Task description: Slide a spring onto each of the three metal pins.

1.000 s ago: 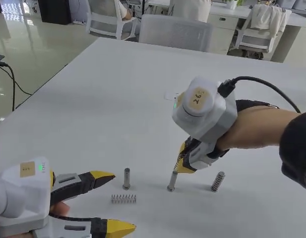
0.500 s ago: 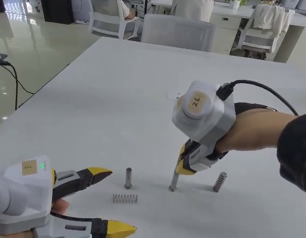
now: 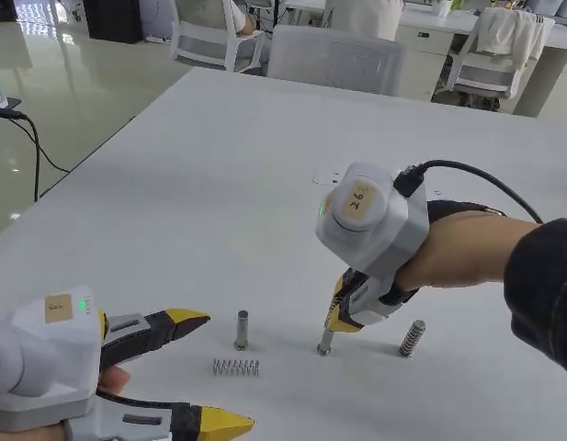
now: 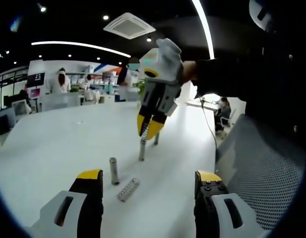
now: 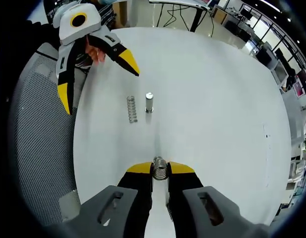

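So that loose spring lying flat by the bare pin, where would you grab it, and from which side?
Probably across its middle coils, coming down from above with one jaw on each long side. The spring lies on its side on the table, so its flanks are exposed and a mid-length hold should keep it balanced. The open left gripper is nearest.

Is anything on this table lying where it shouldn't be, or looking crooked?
Nothing looks damaged. One loose spring lies flat on the table beside a bare pin that stands upright, so it is not yet fitted. The right-hand pin, which wears its spring, seems to lean a little, though that may be the camera angle.
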{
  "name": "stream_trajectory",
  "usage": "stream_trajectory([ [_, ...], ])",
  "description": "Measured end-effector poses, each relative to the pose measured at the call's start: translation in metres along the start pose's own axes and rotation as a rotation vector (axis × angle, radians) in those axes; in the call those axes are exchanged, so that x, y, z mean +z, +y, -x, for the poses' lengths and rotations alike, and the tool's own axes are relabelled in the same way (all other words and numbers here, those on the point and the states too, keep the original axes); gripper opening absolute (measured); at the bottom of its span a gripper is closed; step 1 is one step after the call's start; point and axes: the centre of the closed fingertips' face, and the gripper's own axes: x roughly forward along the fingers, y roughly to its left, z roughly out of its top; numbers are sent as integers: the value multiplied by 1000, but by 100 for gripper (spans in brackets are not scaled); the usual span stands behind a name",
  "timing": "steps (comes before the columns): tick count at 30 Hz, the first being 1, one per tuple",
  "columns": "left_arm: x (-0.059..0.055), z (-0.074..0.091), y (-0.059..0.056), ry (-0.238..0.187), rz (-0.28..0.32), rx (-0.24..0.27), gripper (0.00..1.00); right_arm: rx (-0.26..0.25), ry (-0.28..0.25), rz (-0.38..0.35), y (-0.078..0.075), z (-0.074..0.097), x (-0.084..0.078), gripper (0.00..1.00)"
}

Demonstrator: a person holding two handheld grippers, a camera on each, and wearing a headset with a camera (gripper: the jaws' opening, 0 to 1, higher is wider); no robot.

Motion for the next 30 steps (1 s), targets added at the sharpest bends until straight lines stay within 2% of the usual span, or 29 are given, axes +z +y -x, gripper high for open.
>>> stream_trajectory([
  [15, 0, 4, 1, 2, -4, 8, 70, 24, 33, -10, 2, -23, -11, 9],
  [30, -1, 7, 1, 10, -7, 13, 68, -3, 54, -36, -11, -30, -18, 9],
])
